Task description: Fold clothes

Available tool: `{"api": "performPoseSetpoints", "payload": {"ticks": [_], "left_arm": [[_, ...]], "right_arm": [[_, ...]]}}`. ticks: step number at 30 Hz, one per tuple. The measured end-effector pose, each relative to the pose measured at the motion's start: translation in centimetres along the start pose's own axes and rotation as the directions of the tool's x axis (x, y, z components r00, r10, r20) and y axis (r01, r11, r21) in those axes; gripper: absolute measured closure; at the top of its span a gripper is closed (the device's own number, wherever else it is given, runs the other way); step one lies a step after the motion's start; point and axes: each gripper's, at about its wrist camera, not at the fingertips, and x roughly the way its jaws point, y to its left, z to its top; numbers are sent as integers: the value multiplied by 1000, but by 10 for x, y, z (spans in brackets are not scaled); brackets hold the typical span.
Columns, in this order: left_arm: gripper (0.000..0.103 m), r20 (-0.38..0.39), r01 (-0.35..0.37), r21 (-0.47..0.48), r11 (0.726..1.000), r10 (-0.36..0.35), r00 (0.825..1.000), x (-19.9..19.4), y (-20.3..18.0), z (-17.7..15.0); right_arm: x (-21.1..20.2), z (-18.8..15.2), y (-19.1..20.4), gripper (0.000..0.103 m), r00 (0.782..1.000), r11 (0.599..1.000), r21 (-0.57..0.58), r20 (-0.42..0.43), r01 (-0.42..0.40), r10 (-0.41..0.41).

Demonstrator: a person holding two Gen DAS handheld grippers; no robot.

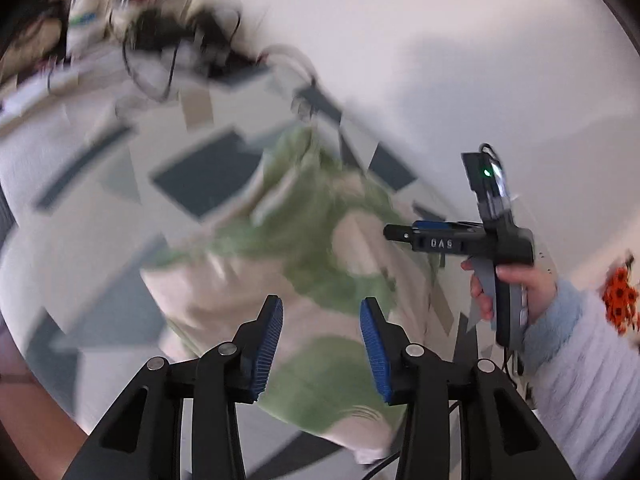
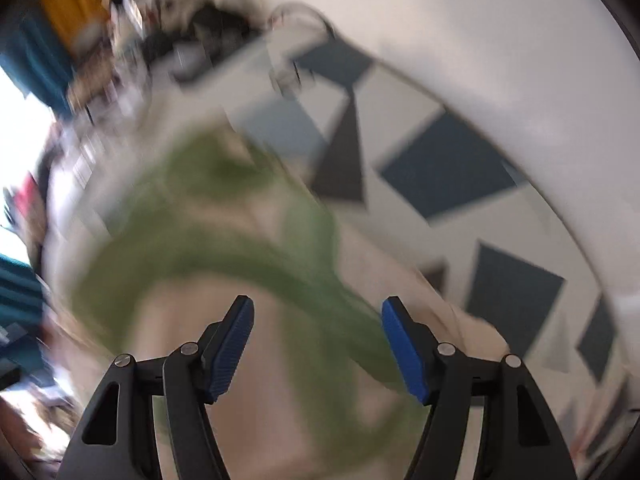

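A cream garment with green patches (image 1: 304,248) lies crumpled on a cloth with a blue and grey geometric pattern (image 1: 200,176). Both views are blurred by motion. My left gripper (image 1: 322,312) hangs open above the near part of the garment, nothing between its blue pads. In the left wrist view the right gripper (image 1: 394,232) is seen side-on at the right, held by a hand in a pale fluffy sleeve (image 1: 568,340), its tip over the garment's right edge. From its own camera, the right gripper (image 2: 318,310) is open above the garment (image 2: 248,264), holding nothing.
Dark cables and cluttered small objects (image 1: 180,44) lie at the far end of the patterned cloth (image 2: 452,172). A white wall (image 1: 440,40) runs behind and to the right. Blue and yellow items (image 2: 64,20) and bright window light show at the far left.
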Motion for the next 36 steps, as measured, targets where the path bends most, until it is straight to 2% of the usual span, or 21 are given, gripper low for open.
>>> {"api": "performPoseSetpoints", "payload": {"ticks": [3,5,11,14,19,25,30,36], "left_arm": [[63,-67,-110,-72,991,106,992,21,4,-15],[63,-79,-170,-91,981,163,983,29,7,-24],[63,-86,-241,-93,966,233,969,48,2,-21],[63,-82,-262,-76,962,256,963,57,-1,-14],[63,-81,-287,33,957,289,954,69,-13,1],[63,-79,-286,199,937,306,949,92,-36,19],[63,-74,-266,343,901,308,948,113,-60,31],[63,-86,-213,504,837,294,952,140,-96,39]], "right_arm": [[6,-17,-9,29,999,1000,11,34,-3,2],[8,-22,-16,26,998,999,44,51,-22,20],[10,-32,-17,23,996,1000,-2,84,9,-9],[11,-36,-20,23,997,1000,15,68,20,-21],[8,-52,-29,23,997,996,83,52,44,-49],[-6,-94,-49,23,996,967,242,41,73,-86],[-22,-141,-56,23,991,917,383,24,110,-129],[-40,-197,-55,23,985,806,573,-8,147,-174]]}}
